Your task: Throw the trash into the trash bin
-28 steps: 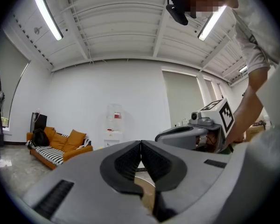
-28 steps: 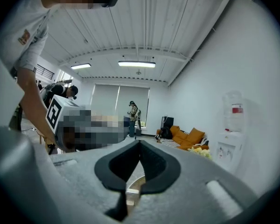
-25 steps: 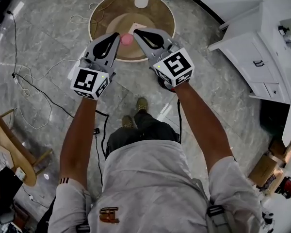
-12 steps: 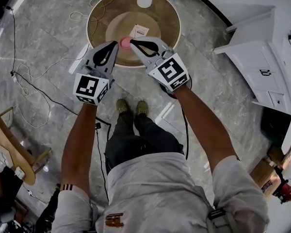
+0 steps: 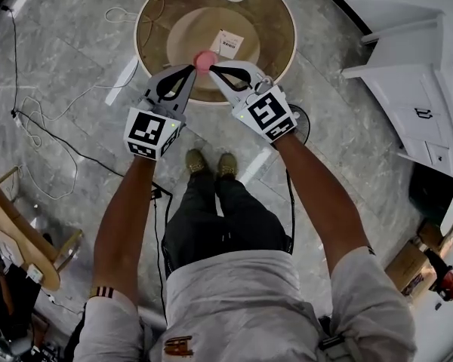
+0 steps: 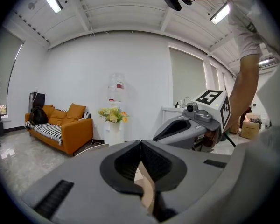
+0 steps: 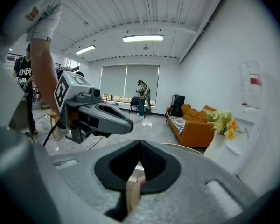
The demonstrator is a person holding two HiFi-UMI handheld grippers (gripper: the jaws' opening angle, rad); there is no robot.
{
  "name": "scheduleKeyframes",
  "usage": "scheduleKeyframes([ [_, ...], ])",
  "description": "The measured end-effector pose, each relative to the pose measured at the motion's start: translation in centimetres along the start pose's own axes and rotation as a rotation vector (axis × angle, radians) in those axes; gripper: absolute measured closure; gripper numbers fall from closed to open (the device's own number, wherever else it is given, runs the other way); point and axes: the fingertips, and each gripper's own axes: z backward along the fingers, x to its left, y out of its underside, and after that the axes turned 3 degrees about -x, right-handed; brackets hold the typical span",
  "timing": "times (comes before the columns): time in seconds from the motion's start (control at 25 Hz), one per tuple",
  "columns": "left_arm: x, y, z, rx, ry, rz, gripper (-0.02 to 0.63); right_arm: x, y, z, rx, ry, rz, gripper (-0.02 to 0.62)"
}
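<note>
1. pink rounded piece of trash lies on the round brown wooden desk, on its paler inner disc, just beside a white printed card.
2. seen from the head view, the trash sits just ahead of both tips, in the gap between them: ahead and slightly right of the left hand-held gripper, ahead and slightly left of the right hand-held gripper.
3. the trash looks round, so it has no long axis to line up with. the right tip seems a shade nearer, though the two are almost equally placed.
4. left hand-held gripper: jaws closed tip to tip with nothing in them. only tan desk shows through the slot below the tips.
5. right hand-held gripper: jaws also closed at the tips and holding nothing. a reddish sliver in the slot below them is probably the trash seen past the jaws, not gripped.
6. by my reading, either one would have to open its jaws before it could close round the trash.
7. hard to make out:
   - whether the trash touches either tip or lies just clear of them.
   - no trash bin is plainly in view.
   - a dark round object on the floor is partly covered by the right hand-held gripper, and i cannot tell what it is.
</note>
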Motion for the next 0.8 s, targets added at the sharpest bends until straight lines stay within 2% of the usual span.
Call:
scheduleKeyframes([
  [0.48, 3.4, 6.7, -2.5, 0.078, 0.079, 0.017, 0.606, -1.0, 8.5, -5.8, 0.206, -0.009, 0.058, 0.594],
  [0.8, 5.7, 10.8, -3.6, 0.130, 0.109, 0.036, 0.606, 0.0, 13.6, -9.5, 0.327, -0.076, 0.107, 0.564],
])
